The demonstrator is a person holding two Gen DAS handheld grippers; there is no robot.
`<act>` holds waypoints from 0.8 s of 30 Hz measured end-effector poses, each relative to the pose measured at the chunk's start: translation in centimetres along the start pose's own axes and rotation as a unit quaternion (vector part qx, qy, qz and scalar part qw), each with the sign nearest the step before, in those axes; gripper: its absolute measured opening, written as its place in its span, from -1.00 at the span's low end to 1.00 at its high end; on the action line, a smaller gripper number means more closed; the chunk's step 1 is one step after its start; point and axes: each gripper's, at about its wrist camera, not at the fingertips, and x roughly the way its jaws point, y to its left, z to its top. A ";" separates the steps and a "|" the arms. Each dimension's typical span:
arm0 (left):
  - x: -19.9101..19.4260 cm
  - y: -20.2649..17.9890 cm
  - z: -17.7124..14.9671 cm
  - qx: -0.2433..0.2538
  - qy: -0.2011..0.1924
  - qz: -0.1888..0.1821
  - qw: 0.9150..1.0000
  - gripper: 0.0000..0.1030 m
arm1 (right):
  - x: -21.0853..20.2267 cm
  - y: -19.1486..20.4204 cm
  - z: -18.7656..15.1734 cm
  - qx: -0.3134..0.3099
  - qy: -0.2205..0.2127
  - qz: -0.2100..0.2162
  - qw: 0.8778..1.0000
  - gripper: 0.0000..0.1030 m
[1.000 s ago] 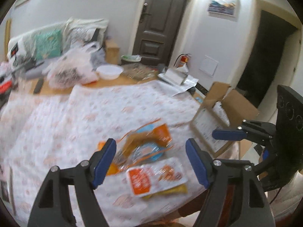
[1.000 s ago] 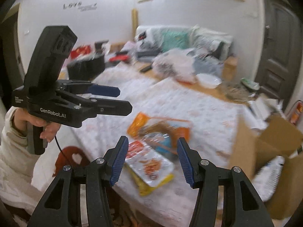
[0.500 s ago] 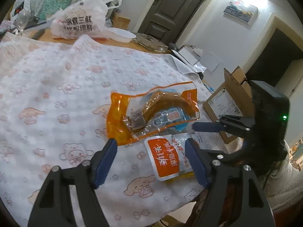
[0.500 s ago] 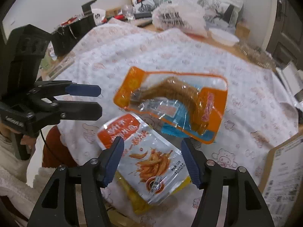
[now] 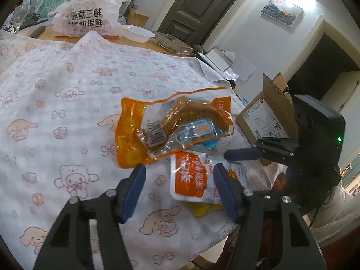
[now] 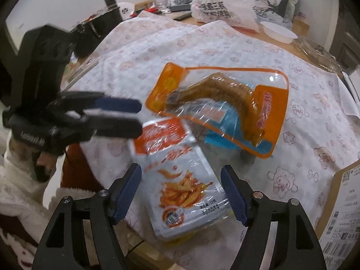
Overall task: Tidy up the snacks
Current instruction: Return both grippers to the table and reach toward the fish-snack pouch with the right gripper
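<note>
Cartoon-print tablecloth (image 5: 67,85) – 3 snack packets: orange (image 5: 173,128), white (image 6: 180,180), yellow (image 5: 202,209), 2 grippers – left (image 5: 180,184), right (image 6: 181,186) – both released.

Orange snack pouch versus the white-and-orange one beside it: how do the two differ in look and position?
The orange snack pouch has a clear window showing one long brown piece; the white-and-orange pouch is opaque, printed with a snack picture. The orange snack pouch lies farther in on the tablecloth, its corner overlapping the white-and-orange pouch, which sits at the table's edge. The right gripper frames only the white-and-orange pouch. Both lie flat, ungripped.
</note>
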 end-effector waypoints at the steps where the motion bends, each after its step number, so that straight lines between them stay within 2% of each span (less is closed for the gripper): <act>1: 0.0 0.1 -0.1 -0.001 0.003 0.000 1.000 0.15 | 0.1 0.2 -0.1 -0.006 0.000 -0.003 1.000 0.36; 6: -0.1 0.4 -0.4 -0.004 0.007 0.006 1.000 0.16 | 0.8 0.5 0.2 -0.015 -0.011 -0.005 1.000 0.36; 11: -0.3 0.5 -0.4 -0.006 0.005 0.009 1.000 0.16 | 1.7 1.6 0.5 -0.050 -0.017 -0.021 0.998 0.37; 13: -0.3 0.5 -0.4 -0.006 0.005 0.010 1.000 0.15 | 1.8 1.7 0.5 -0.054 -0.020 -0.024 0.998 0.32; 14: -0.3 0.4 -0.4 -0.005 0.005 0.011 1.000 0.15 | 1.6 1.7 0.5 -0.051 -0.026 -0.030 0.998 0.18; 15: -0.3 0.3 -0.4 -0.005 0.005 0.012 1.000 0.15 | 1.4 1.6 0.5 -0.048 -0.031 -0.034 0.998 -0.11; 17: -0.4 0.2 -0.5 -0.003 0.006 0.013 1.000 0.16 | 0.2 1.5 0.5 -0.043 -0.047 -0.033 0.997 -0.49; 20: -0.4 -0.3 -0.5 0.000 0.005 0.014 1.000 0.15 | -0.5 1.5 0.3 -0.042 -0.045 -0.051 0.997 -0.49; 22: -0.4 -0.7 -0.5 0.003 0.005 0.016 1.000 0.16 | -0.7 1.3 0.1 -0.032 -0.040 -0.043 0.998 -0.47; 23: -0.5 -0.9 -0.5 0.005 0.004 0.016 1.000 0.16 | -0.7 1.1 0.0 -0.026 -0.037 -0.041 0.998 -0.36; 24: -0.5 -1.0 -0.5 0.005 0.003 0.017 1.000 0.16 | -0.7 1.0 -0.1 -0.022 -0.035 -0.044 0.998 -0.12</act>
